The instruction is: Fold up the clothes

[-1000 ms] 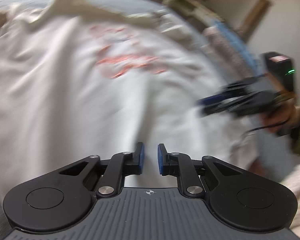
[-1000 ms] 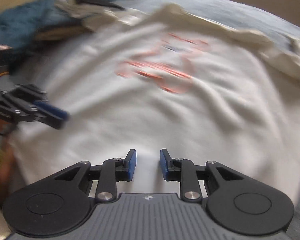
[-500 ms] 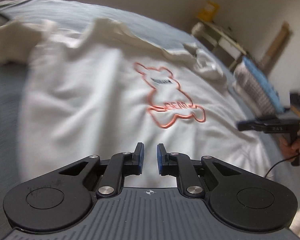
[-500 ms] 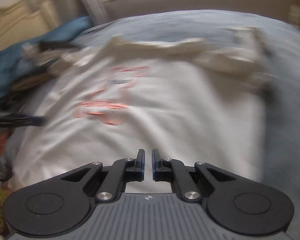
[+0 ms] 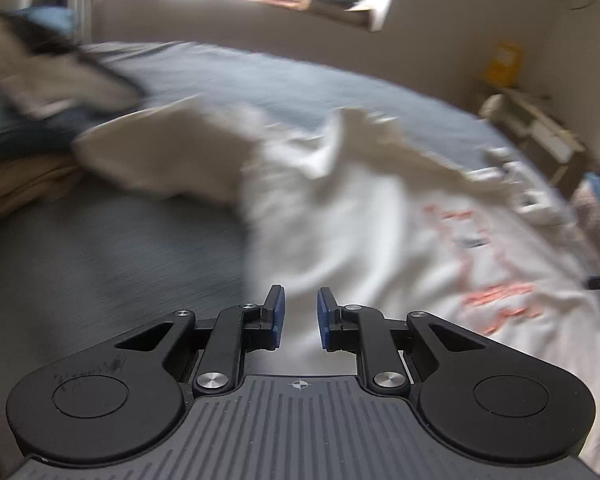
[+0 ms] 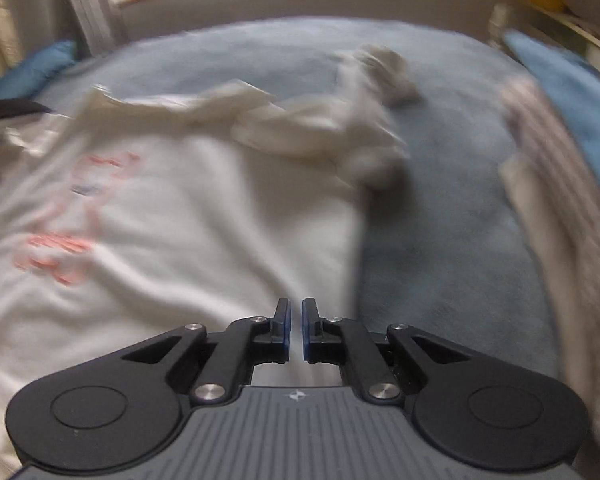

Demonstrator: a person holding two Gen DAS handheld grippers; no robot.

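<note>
White sweatshirt [image 6: 180,220]: left of frame, long axis running away from you. Your right gripper [image 6: 296,328], pinched shut and empty, sits over its right edge; left gripper [image 5: 298,318], narrow gap, empty.

A grey-blue bed [image 6: 440,240] carries a spread white sweatshirt [image 6: 200,220] and piled clothes [image 5: 40,92].

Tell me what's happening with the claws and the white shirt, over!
Left claw slightly open, empty. Right claw just closed, nothing visibly pinched. White shirt spread on the bed, sleeves bunched, unfolded. Nothing in the way.
</note>
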